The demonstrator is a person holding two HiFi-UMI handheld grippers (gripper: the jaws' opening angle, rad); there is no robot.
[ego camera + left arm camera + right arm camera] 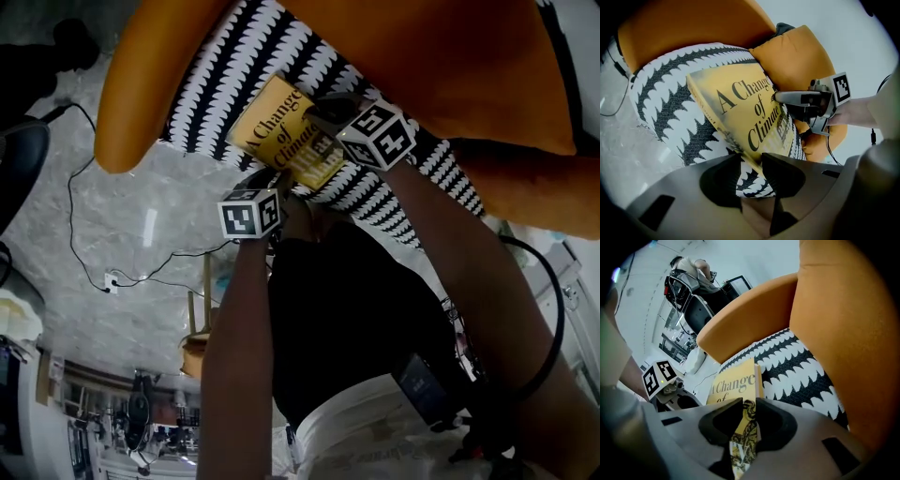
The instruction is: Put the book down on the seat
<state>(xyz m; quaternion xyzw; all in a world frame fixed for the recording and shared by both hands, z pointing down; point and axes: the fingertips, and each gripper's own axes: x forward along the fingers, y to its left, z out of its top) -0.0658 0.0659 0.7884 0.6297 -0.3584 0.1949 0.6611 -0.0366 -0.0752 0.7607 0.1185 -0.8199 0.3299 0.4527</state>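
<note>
Closest in, the left gripper's (751, 165) jaws stand part-way apart and pinch the near lower corner of the book (740, 110). The black-and-white seat cushion (670, 105) shows through the rest of the gap. The right gripper's (747, 414) jaws are also part-way apart, closed on the patterned edge of the book (734, 383), which runs up between the two pads.

From the head view, the book (279, 129), yellow with dark title lettering, hangs over the middle of the seat cushion (225, 56) with its cover facing up and tilted. Whether any edge of it touches the cushion cannot be told. The left gripper (281, 186) holds it from the cushion's front edge. The right gripper (321, 111) holds it from the side toward the cushion's right, and its dark jaw lies across the cover.

An orange armchair (155, 75) wraps around the seat cushion, with its back and arms rising past it. Beyond the cushion's front edge lies a pale marbled floor (141, 197), where a thin black cable (73, 220) trails away from the chair.
</note>
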